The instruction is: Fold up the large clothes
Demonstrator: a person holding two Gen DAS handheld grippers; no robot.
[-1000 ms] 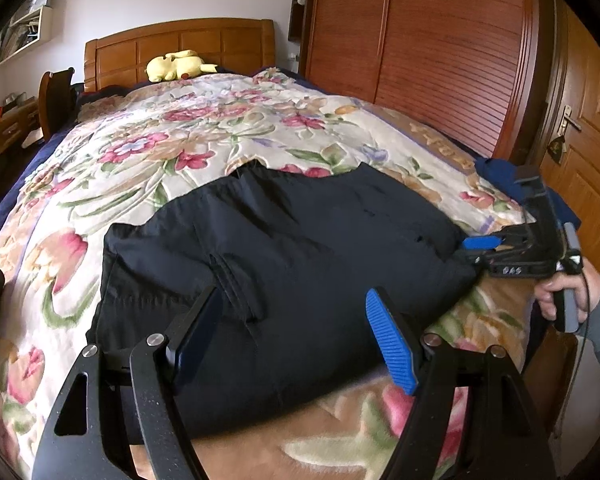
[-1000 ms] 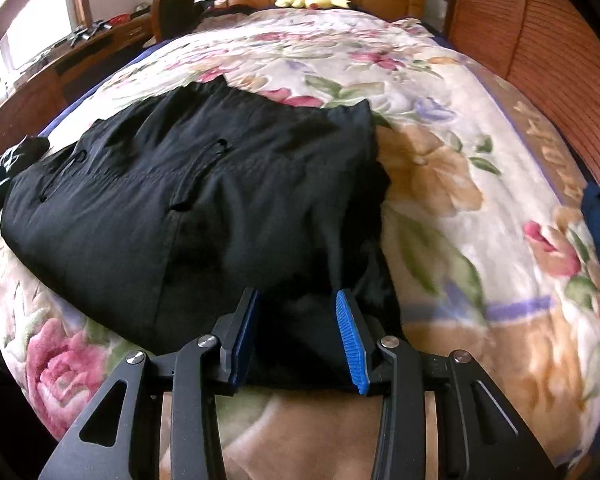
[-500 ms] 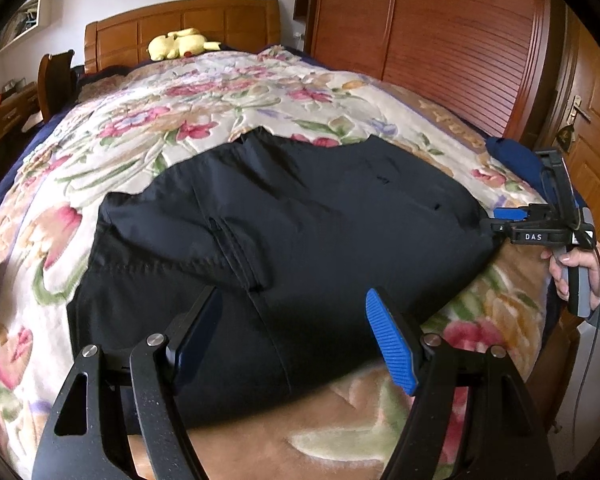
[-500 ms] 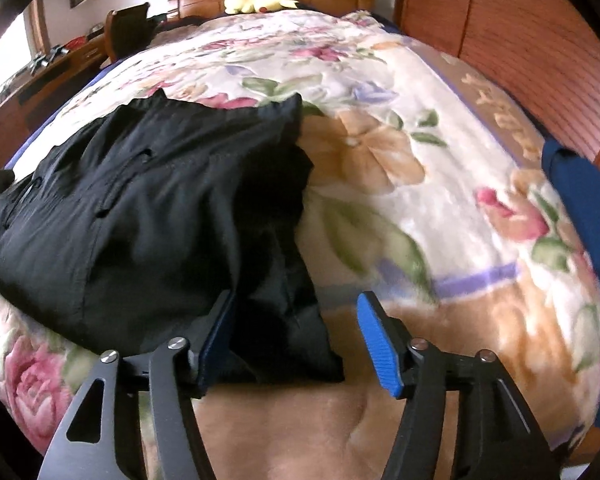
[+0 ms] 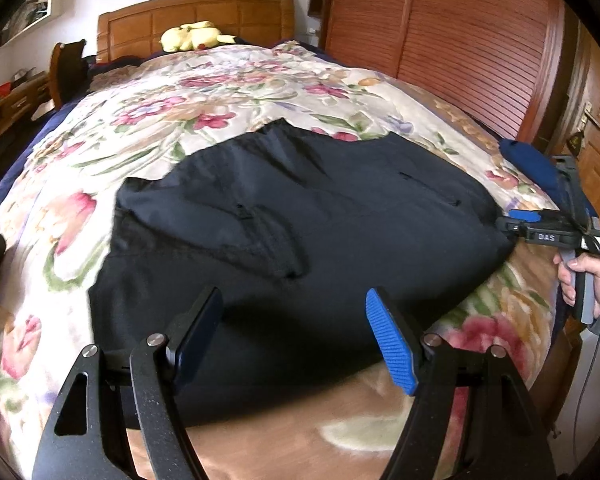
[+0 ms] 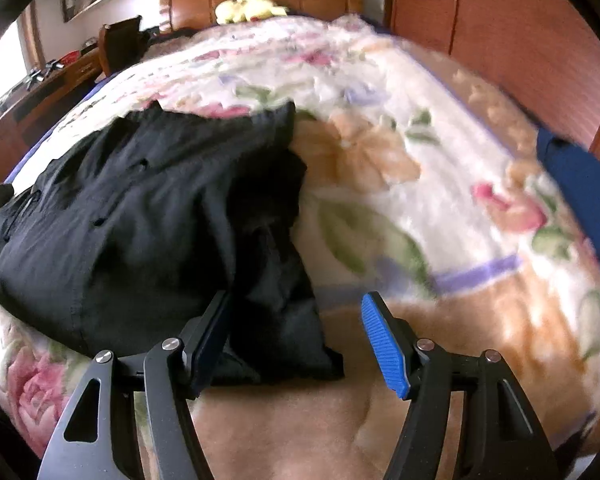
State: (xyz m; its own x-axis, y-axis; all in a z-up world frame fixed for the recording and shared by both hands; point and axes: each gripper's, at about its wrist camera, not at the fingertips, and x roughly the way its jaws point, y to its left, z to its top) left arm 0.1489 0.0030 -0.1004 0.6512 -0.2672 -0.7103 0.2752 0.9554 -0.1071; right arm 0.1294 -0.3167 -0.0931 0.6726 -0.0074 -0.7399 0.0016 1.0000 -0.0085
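A large black garment [image 5: 300, 232], folded over itself, lies flat on the floral bedspread [image 5: 228, 92]. In the right wrist view the garment [image 6: 140, 216] fills the left half, with its near corner between my fingers. My left gripper [image 5: 294, 336] is open and empty, hovering over the garment's near edge. My right gripper [image 6: 296, 336] is open, its left finger over the cloth corner, holding nothing. The right gripper also shows in the left wrist view [image 5: 540, 228] at the garment's right edge.
A yellow plush toy [image 5: 194, 36] lies by the wooden headboard [image 5: 196, 20]. A slatted wooden wardrobe [image 5: 460, 40] runs along the right side. A blue cloth [image 5: 536, 160] lies at the bed's right edge. A desk and a chair [image 5: 66, 68] stand at the left.
My right gripper has opened wide and let go of the garment's corner, then drawn back a little to the right. The left gripper has stayed open and shifted slightly.
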